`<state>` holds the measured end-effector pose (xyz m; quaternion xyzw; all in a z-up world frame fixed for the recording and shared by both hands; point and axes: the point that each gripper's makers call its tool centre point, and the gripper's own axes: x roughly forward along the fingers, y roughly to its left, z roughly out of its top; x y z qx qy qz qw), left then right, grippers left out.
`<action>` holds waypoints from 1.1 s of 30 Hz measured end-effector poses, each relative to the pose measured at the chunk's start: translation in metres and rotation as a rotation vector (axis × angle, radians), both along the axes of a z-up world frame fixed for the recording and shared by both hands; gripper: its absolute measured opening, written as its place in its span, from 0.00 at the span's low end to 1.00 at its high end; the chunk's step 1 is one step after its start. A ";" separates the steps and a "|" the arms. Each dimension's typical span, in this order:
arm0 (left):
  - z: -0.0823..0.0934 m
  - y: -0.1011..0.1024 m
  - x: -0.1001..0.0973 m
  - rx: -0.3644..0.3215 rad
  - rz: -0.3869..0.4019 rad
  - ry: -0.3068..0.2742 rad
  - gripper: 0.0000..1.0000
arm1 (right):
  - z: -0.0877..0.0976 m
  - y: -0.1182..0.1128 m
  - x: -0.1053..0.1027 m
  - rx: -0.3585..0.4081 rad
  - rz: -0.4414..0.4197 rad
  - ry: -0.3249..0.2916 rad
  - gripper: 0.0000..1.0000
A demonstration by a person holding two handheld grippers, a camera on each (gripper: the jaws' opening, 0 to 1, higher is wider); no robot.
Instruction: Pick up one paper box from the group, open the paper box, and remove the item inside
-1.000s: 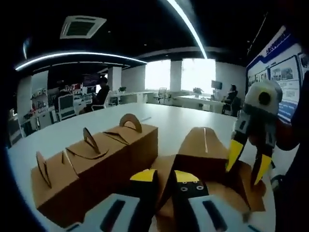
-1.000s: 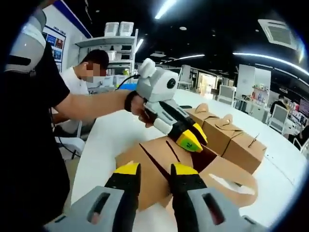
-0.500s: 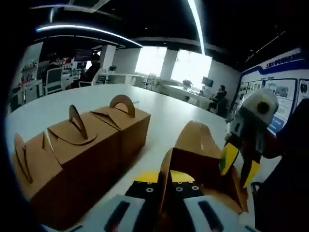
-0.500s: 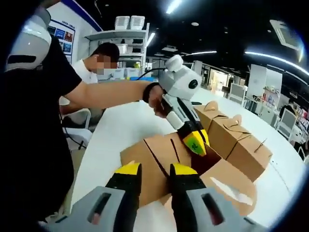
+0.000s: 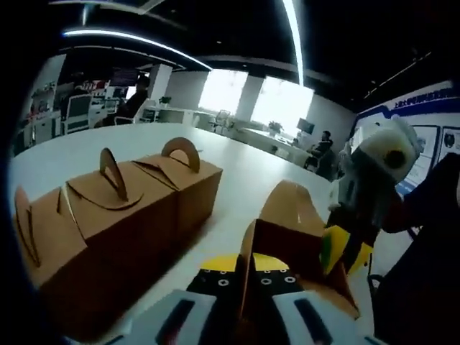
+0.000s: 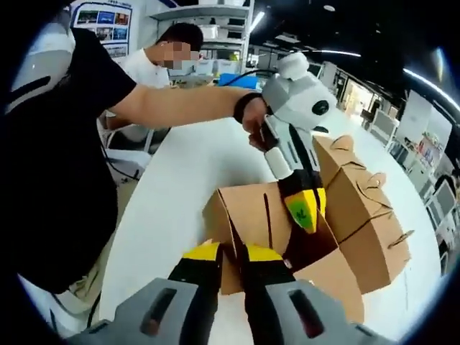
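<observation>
An open brown paper box (image 6: pixel 251 208) lies on the white table (image 6: pixel 172 187), its inside dark and whatever it holds hidden. My right gripper (image 6: pixel 232 253) is shut on the near flap's edge. My left gripper (image 6: pixel 305 205) reaches down from above and pinches the opposite flap. In the left gripper view, my left gripper (image 5: pixel 248 262) is shut on an upright flap of the box (image 5: pixel 295 208), and my right gripper (image 5: pixel 343 248) grips the box's right side. A row of closed boxes with arched handles (image 5: pixel 108 208) stands beside it, and this same row (image 6: pixel 359 194) appears behind the open box.
A person in a white shirt (image 6: pixel 172 50) sits at the table's far side, with a chair (image 6: pixel 129 154) nearby. Bare white tabletop (image 5: pixel 244 172) stretches beyond the boxes. Desks and shelves fill the office behind.
My right gripper's jaws have narrowed from apart to shut on the near flap. Both cameras have come closer to the open box. The left gripper has kept its hold.
</observation>
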<state>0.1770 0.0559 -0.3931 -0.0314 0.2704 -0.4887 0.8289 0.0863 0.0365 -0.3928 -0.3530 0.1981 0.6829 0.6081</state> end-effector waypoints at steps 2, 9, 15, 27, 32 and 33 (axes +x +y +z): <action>0.000 0.000 0.000 -0.008 0.004 0.003 0.07 | 0.000 0.003 -0.001 -0.001 0.009 -0.026 0.09; 0.001 0.001 -0.001 -0.034 0.026 -0.002 0.07 | 0.001 0.000 0.002 0.048 -0.039 -0.042 0.05; 0.012 0.004 0.014 0.115 0.058 -0.300 0.22 | 0.002 0.000 -0.001 0.070 -0.054 -0.037 0.05; 0.104 0.046 -0.008 -0.151 0.341 -0.516 0.29 | 0.002 0.002 -0.003 0.127 -0.088 -0.088 0.18; 0.096 0.056 -0.029 -0.177 0.388 -0.479 0.29 | 0.015 -0.002 -0.003 0.165 -0.132 -0.130 0.20; 0.088 0.055 -0.031 -0.167 0.390 -0.460 0.29 | 0.018 -0.004 -0.003 0.177 -0.145 -0.134 0.20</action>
